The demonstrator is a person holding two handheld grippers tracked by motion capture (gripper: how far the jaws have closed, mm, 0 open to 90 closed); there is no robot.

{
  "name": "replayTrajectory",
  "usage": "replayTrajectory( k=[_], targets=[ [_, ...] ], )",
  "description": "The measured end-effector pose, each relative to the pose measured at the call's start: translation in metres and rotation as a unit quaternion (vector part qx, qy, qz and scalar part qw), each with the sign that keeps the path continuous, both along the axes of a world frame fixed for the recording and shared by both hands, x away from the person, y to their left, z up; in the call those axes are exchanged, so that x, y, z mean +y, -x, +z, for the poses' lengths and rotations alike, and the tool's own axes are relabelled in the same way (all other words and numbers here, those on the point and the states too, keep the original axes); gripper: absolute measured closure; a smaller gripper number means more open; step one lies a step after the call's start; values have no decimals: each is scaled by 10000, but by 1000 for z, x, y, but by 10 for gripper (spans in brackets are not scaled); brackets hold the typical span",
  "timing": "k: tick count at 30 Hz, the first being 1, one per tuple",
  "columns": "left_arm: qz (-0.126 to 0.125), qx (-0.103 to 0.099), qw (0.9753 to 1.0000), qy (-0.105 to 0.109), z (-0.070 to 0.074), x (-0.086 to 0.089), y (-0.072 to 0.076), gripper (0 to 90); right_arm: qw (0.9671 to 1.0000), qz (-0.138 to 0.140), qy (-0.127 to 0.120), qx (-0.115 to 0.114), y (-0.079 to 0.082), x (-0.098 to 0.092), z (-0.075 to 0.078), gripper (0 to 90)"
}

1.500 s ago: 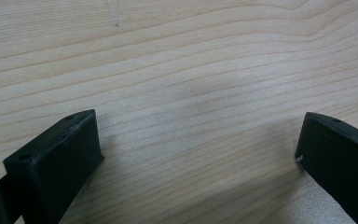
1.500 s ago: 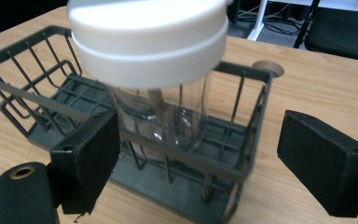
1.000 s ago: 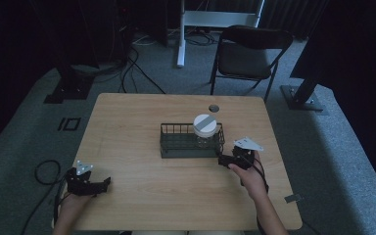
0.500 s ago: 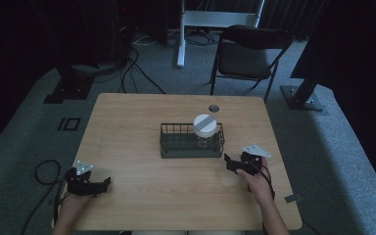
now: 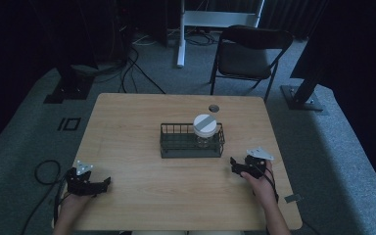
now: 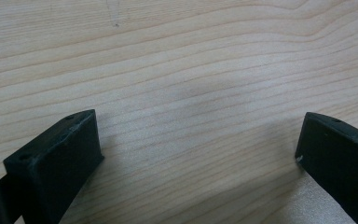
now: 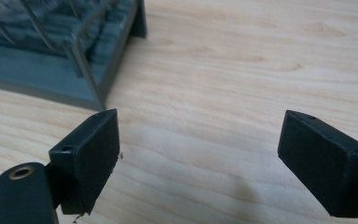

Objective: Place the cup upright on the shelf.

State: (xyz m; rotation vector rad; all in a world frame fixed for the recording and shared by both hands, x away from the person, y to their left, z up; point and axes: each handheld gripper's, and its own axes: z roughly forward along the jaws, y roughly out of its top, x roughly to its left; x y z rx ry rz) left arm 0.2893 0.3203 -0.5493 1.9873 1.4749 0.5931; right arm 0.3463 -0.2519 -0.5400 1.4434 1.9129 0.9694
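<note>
A dark wire basket (image 5: 178, 146) stands at the middle of the wooden table (image 5: 142, 117). In its right end sits a clear jar with a white lid (image 5: 205, 124). My right gripper (image 5: 234, 166) rests on the table just right of and nearer than the basket, open with nothing between its jaws. The right gripper view has the gripper (image 7: 198, 149) wide open over bare wood, with the basket's corner (image 7: 81, 60) at upper left. My left gripper (image 5: 105, 182) lies near the table's front left corner, also open, and its own view has the gripper (image 6: 198, 147) over bare wood.
A round cable hole (image 5: 214, 107) sits in the table behind the basket. A black folding chair (image 5: 252, 49) stands beyond the far edge. Cables (image 5: 44, 171) trail on the carpet at the left, and stand bases (image 5: 301, 98) sit on the floor at the right.
My right gripper has drawn back from the basket's right end toward the near edge of the table. The left gripper has stayed put.
</note>
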Motion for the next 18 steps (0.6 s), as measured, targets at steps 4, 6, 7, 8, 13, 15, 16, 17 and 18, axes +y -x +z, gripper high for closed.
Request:
replayTrajectory(
  k=[4, 6, 7, 8, 13, 15, 16, 17, 18],
  targets=[
    [-1, 0, 10000, 0, 0, 0, 0, 2, 9999, -121, -5, 64, 0, -4, -4, 126],
    [1, 1, 10000, 0, 0, 0, 0, 2, 9998, -173, -12, 83, 0, -7, -4, 126],
    [0, 1, 10000, -1, 0, 0, 0, 2, 9998, -186, 12, 111, 0, -9, -5, 126],
    [0, 1, 10000, 0, 0, 0, 0, 2, 9996, -230, 1, 136, 0, -10, -5, 126],
    [-1, 1, 10000, -1, 0, 0, 0, 2, 9993, -340, 33, 137, 1, -15, -7, 123],
    [-1, 1, 10000, 0, 0, 0, 0, 2, 9993, -352, -8, 141, 1, -17, -7, 121],
    [1, 1, 10000, 1, 0, 0, 0, 2, 9990, -409, -17, 164, 1, -18, -7, 121],
    [0, 1, 10000, 0, 0, 0, 0, 2, 9990, -409, -17, 164, 1, -18, -7, 121],
    [0, 1, 10000, 0, 0, 0, 0, 2, 9990, -409, -17, 164, 1, -18, -7, 121]
  ],
)
